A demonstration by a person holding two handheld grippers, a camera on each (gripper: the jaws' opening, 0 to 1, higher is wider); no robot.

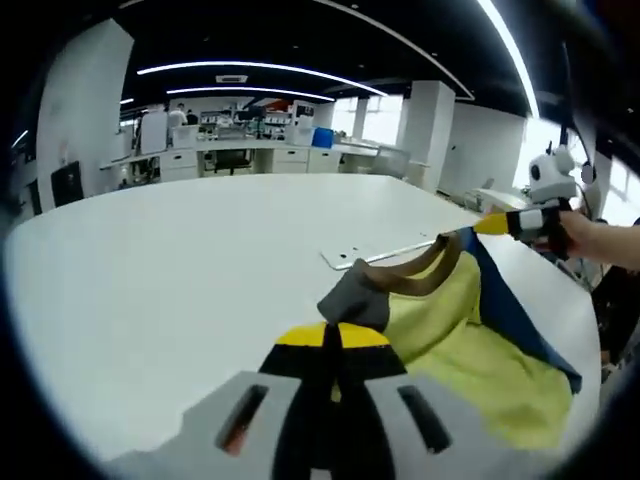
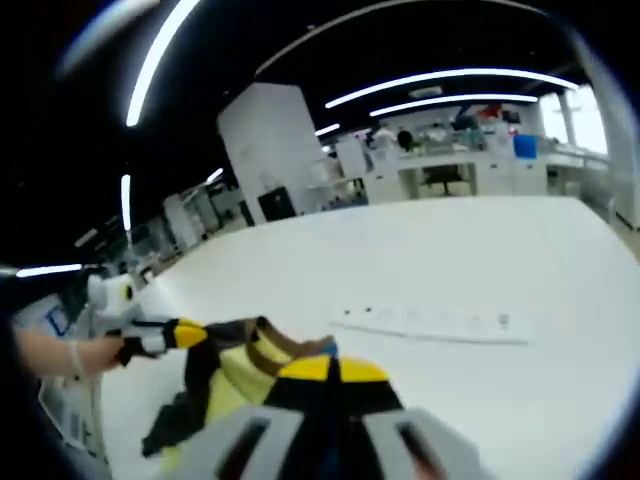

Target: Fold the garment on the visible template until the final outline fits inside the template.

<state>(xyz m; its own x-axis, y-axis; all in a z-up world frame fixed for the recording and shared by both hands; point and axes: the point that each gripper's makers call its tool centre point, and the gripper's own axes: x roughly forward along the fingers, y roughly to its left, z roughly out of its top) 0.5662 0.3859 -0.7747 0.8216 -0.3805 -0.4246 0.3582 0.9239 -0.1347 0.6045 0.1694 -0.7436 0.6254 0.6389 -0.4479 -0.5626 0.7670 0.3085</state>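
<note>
White table point(image 1: 150, 270) in open office carried garment. Left gripper point(image 1: 333, 340) clamped grey shoulder of yellow garment point(image 1: 470, 350); right gripper point(image 2: 330, 372) clamped its brown collar. Garment hung stretched between them above table. Pale strip point(image 2: 430, 322) lay beyond.

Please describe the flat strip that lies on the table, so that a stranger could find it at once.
On the big white table, look just beyond the yellow garment with the brown collar. The strip lies flat there: long, thin, pale, with small holes, unlike the soft coloured cloth.
</note>
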